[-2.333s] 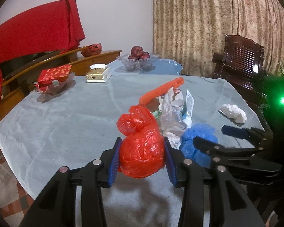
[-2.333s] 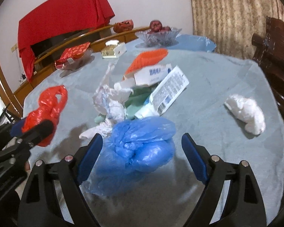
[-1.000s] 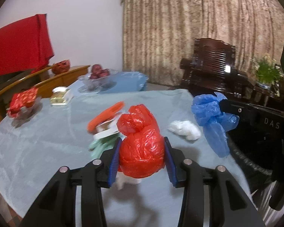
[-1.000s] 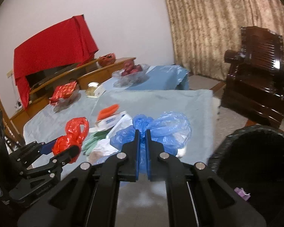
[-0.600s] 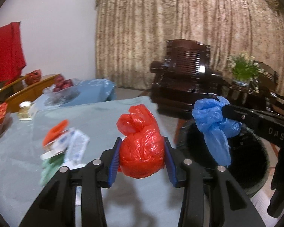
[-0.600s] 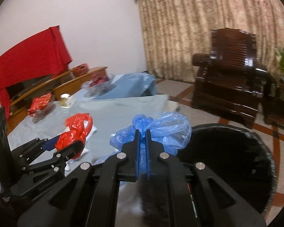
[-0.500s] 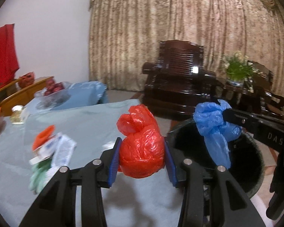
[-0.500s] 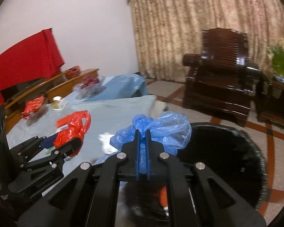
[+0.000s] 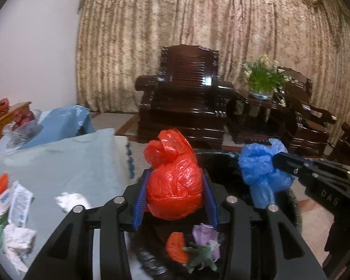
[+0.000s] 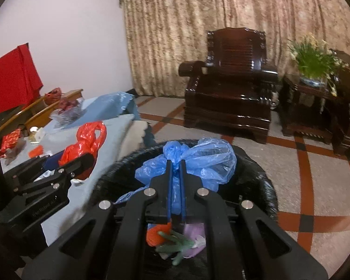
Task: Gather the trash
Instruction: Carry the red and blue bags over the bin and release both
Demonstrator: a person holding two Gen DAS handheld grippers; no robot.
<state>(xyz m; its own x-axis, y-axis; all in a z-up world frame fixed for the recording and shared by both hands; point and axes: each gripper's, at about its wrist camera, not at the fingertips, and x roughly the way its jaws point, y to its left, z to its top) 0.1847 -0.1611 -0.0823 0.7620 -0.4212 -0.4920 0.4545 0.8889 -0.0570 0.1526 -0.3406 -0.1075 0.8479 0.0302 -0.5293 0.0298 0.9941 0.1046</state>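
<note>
My own gripper frames hide most of the round black-lined trash bin (image 10: 256, 175) below me; only part of its rim and a patch of litter inside shows, too jumbled to name. The grey-blue clothed table (image 9: 65, 163) is cut off at left, its white scraps blurred. My left gripper (image 9: 175, 198) is clamped on the crumpled red plastic bag (image 9: 175, 186), over the bin's edge. My right gripper (image 10: 175, 186) pinches the blue plastic bag (image 10: 198, 161) tight, above the bin.
</note>
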